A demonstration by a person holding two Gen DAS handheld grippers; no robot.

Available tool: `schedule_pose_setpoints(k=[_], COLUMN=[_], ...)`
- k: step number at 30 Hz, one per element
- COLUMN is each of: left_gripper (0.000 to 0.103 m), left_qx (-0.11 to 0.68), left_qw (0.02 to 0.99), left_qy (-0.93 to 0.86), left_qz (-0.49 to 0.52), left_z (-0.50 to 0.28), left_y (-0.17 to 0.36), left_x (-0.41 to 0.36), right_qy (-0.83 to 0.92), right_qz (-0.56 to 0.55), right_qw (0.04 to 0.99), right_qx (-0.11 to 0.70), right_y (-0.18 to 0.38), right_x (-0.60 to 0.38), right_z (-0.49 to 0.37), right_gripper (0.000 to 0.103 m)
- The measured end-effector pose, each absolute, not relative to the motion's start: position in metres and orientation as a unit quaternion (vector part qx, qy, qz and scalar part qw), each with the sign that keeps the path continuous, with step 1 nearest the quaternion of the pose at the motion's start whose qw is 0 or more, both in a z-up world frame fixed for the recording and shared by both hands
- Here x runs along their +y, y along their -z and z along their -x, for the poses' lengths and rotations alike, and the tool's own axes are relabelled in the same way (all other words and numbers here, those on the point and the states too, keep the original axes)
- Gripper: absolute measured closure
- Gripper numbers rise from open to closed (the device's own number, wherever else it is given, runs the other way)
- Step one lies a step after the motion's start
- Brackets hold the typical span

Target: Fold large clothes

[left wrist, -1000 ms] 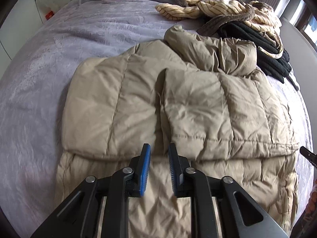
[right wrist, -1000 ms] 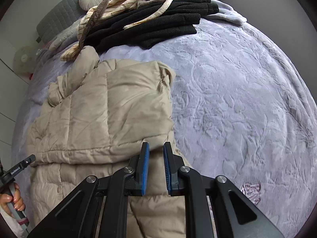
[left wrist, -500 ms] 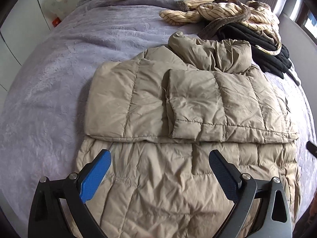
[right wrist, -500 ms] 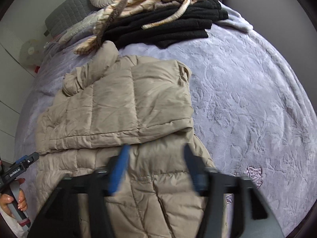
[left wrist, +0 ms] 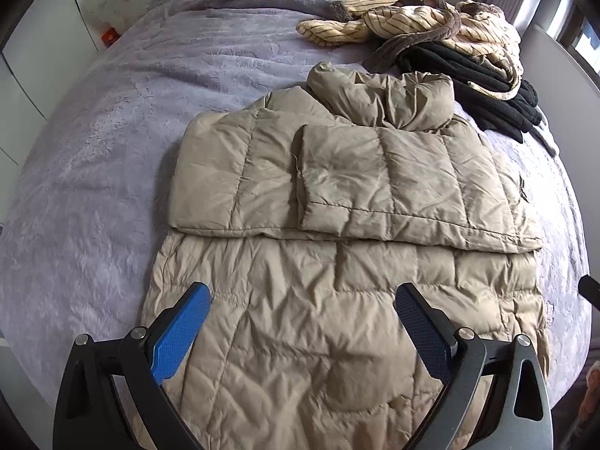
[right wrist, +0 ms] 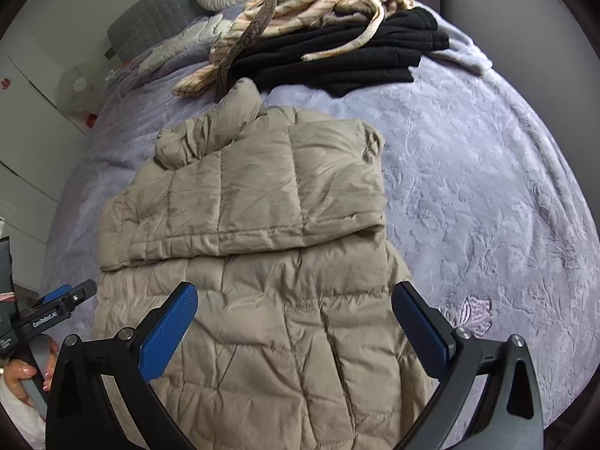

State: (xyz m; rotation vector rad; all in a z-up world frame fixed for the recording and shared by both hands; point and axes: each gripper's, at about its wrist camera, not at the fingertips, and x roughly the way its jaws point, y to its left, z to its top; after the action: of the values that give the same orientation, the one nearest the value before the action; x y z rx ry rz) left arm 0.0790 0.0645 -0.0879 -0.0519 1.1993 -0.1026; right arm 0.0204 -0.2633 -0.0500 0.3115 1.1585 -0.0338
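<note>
Left wrist view: left gripper [left wrist: 302, 309] has just been opening, jaws now wide, nothing between the pads, hovering above the lower half of the beige puffer jacket [left wrist: 348, 195], which lies flat on the purple bedspread [left wrist: 112, 131]. Sleeves/upper part already folded in, forming a straight horizontal fold edge across the middle; hem half toward the camera not folded yet. Judgement: release after a fold, next step is regrabbing the hem corners and bringing the bottom up over that edge. Room: bare bedspread to the left is wide open; striped garment [left wrist: 412, 18] and black clothes [left wrist: 487, 78] sit just beyond the collar, so a fold toward them has little margin. Right wrist view: right gripper [right wrist: 294, 313] also just opened, wide and empty, over the jacket's right hem area. Jacket's right edge is in view, clear bedspread beside it, good access for a side pinch. Left gripper's tip and a hand [right wrist: 22, 375] show at the left margin, well apart from the right one.
</note>
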Motion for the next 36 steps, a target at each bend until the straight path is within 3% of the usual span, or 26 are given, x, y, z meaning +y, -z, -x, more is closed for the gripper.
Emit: schedule_pose_setpoints(k=[19,36], left_gripper=[0.004,0.004], left_qx=[0.583,0.604], left_qw=[0.812,0.795], left_qy=[0.018,0.056], left_qz=[0.037,0.023], left_z=[0.005,0.054], left_y=[0.060,0.086], left_x=[0.041,0.106], right_qy=[-0.037,-0.003], right_qz=[-0.174,-0.250], right_qw=[0.809,0.785], right_qx=[0.560,0.566], right_y=[0.031,0.047], right_x=[-0.277,-0.222], right_z=[0.015,0.081], right_gripper=[0.000,0.000])
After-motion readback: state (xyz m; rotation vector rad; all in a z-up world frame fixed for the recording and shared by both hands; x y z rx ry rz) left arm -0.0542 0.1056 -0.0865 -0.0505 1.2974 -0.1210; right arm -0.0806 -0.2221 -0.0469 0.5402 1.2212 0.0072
